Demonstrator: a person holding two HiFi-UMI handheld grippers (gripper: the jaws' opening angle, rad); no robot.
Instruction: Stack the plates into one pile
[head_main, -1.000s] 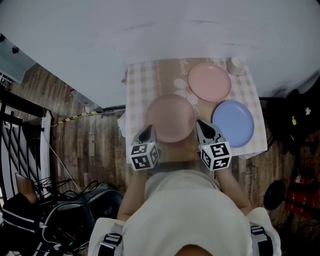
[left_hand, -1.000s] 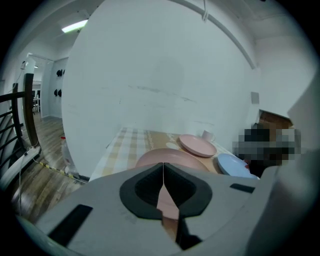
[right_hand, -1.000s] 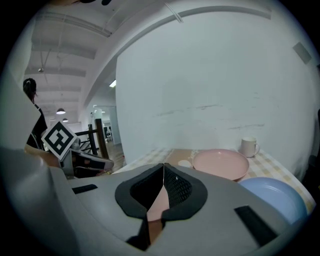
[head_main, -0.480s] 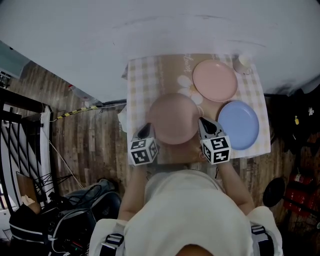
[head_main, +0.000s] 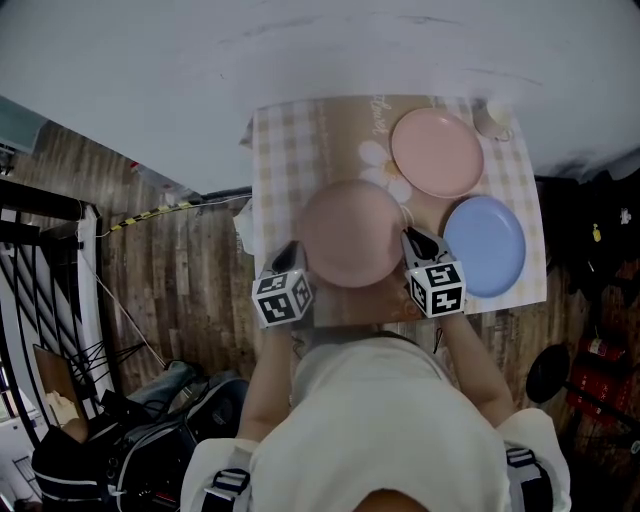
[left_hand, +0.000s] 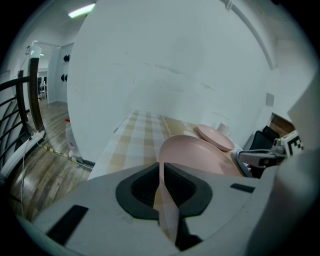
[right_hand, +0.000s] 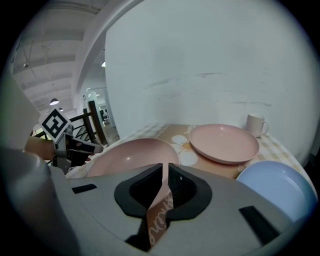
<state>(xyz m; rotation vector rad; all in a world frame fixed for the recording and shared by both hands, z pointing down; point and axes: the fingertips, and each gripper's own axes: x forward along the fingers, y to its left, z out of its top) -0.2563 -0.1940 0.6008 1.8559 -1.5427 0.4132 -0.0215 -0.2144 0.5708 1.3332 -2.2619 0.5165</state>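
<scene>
White wall backs the cloth-covered bench, checked at the sides and brown down the middle. Three plates lie apart on it, unstacked: near pink plate front centre, far pink plate behind it to the right, blue plate front right, and a white cup at the far right corner. Left gripper sits at the near pink plate's left front rim and right gripper at its right front rim, each with jaws closed together and nothing clamped; contact with the rim cannot be told.
</scene>
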